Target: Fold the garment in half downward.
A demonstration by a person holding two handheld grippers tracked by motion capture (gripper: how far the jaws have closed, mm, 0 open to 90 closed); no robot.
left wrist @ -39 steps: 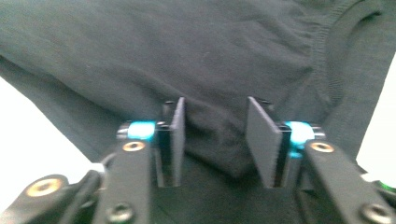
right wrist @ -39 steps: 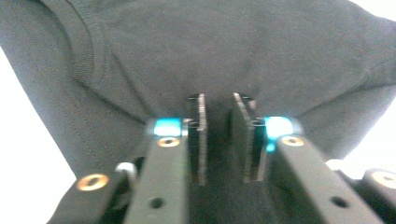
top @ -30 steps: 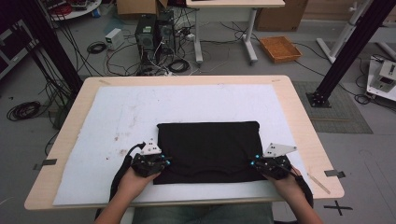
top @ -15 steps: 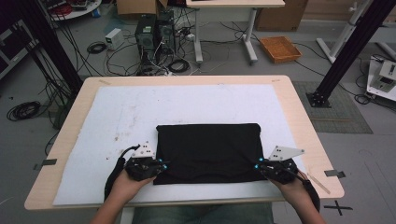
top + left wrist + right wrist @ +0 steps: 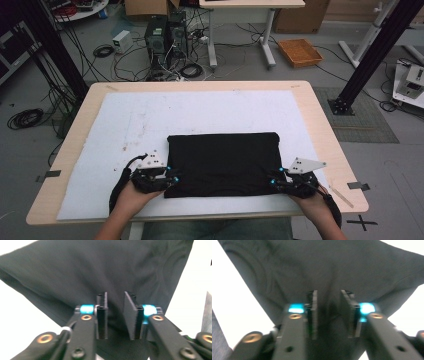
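One folded black cloth (image 5: 223,157) lies on the worktop (image 5: 320,130). Two grippers, left gripper (image 5: 170,179) and right gripper (image 5: 278,181), have just spread their jaws, cloth loose between them.

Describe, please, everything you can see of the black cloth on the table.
The black cloth looks like soft knit fabric, folded into a flat, wide rectangle on the white mat, near the table's front edge. Faint creases cross it. The left gripper and right gripper sit at its near corners; their jaws have just been opening, with fabric between them, seemingly unpinched.
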